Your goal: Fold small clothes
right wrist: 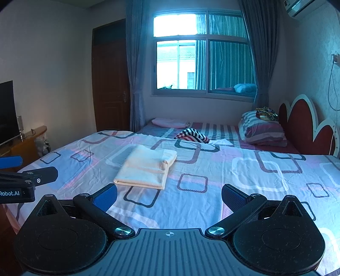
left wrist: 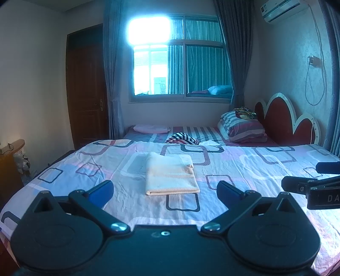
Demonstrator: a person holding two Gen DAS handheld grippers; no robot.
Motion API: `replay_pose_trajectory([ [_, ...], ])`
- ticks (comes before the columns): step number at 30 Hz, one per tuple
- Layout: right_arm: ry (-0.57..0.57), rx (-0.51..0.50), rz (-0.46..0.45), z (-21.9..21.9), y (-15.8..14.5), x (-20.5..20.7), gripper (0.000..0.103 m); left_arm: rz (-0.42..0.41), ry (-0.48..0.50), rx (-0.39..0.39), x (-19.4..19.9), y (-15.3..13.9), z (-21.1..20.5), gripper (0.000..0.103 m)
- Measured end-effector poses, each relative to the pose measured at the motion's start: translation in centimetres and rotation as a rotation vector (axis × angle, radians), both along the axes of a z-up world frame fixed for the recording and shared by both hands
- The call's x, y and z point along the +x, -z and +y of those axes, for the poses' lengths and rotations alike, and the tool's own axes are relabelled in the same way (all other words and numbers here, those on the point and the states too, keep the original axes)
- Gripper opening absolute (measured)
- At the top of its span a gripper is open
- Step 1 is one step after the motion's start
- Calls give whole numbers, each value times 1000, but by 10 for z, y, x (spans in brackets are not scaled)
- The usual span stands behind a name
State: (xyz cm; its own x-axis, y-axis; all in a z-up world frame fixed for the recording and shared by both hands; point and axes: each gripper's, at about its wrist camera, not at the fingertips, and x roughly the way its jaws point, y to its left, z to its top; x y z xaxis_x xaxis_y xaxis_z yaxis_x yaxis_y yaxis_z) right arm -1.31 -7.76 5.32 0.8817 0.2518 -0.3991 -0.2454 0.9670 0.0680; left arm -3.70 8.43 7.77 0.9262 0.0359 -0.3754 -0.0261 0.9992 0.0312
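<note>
Room: window, curtains, dark door; your air conditioner is cut off at the frame edge.
Bed: patterned sheet, lightly creased; striped pillows by the headboard.
Folded cloth: peach, flat mid-bed, long axis running away from you, fold edge nearest.
Left gripper: fingers spread, holding nothing.
Right gripper: spread, empty; partly cut off in the left view.

Folded cloth: on the bed, 12 o'clock of the left gripper
Right gripper: cloth at 11 o'clock
Pillow: behind cloth, 1 o'clock
Window: behind bed, 12 o'clock
</note>
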Motion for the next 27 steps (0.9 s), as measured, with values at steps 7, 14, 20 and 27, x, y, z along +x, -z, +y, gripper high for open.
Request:
replay_pose_trajectory([
  [7,10,5,0,-2,-2,1,103,-6,-2,3,0,-1,0,102],
  [14,14,-13,-5,-2,-4,-1,103,-10,6,-2,1,-3,0,102],
  [20,19,-3,-9,-5,-7,-2,103,-18,12,3,2,-4,-3,102],
  [27,23,-1,-11,-7,-6,-4,103,-13,16,7,2,-3,-5,102],
])
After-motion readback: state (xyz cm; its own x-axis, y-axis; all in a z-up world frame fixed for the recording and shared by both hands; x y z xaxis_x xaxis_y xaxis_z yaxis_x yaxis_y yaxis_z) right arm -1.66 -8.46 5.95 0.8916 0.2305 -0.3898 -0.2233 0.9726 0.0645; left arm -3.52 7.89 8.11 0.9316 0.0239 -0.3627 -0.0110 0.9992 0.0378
